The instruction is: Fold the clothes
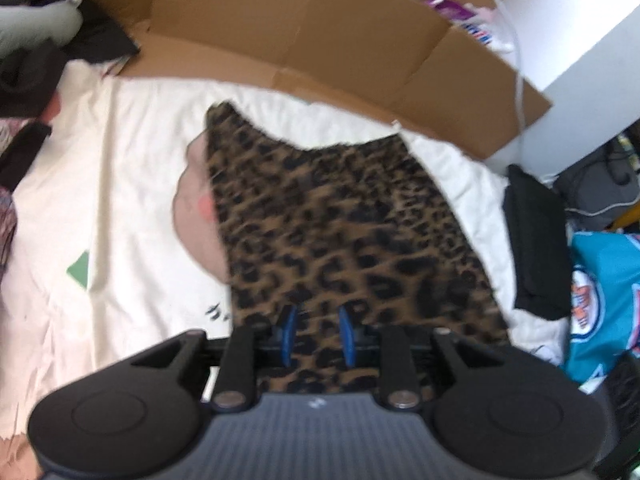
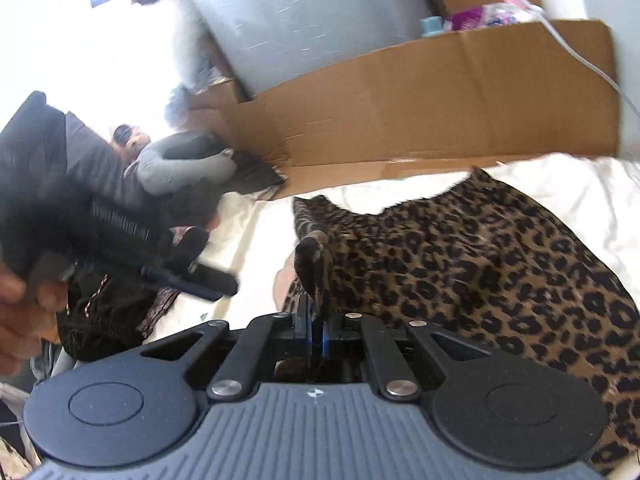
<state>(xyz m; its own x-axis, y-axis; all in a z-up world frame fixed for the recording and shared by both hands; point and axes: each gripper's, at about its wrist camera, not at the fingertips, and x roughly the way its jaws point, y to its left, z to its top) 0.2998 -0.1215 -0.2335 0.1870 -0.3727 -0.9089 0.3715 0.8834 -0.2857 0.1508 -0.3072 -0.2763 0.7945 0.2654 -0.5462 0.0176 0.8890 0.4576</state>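
A leopard-print garment (image 1: 340, 220) lies spread on a cream bedsheet (image 1: 120, 160). My left gripper (image 1: 317, 336) points steeply down over the garment's near edge. Its blue pads (image 1: 288, 334) stand a little apart and do not press on the cloth. In the right wrist view my right gripper (image 2: 317, 320) is shut on a raised fold at the left edge of the leopard-print garment (image 2: 480, 272). The pinched cloth stands up just beyond the pads. The left gripper (image 2: 212, 284) also shows there at the left, held by a hand (image 2: 16, 300).
A flattened cardboard sheet (image 1: 320, 40) stands along the far side of the bed. A folded black garment (image 1: 536, 248) and a teal one (image 1: 604, 300) lie at the right. Dark clothes (image 1: 24, 80) pile at the left. A white cable (image 1: 516, 40) hangs at the back right.
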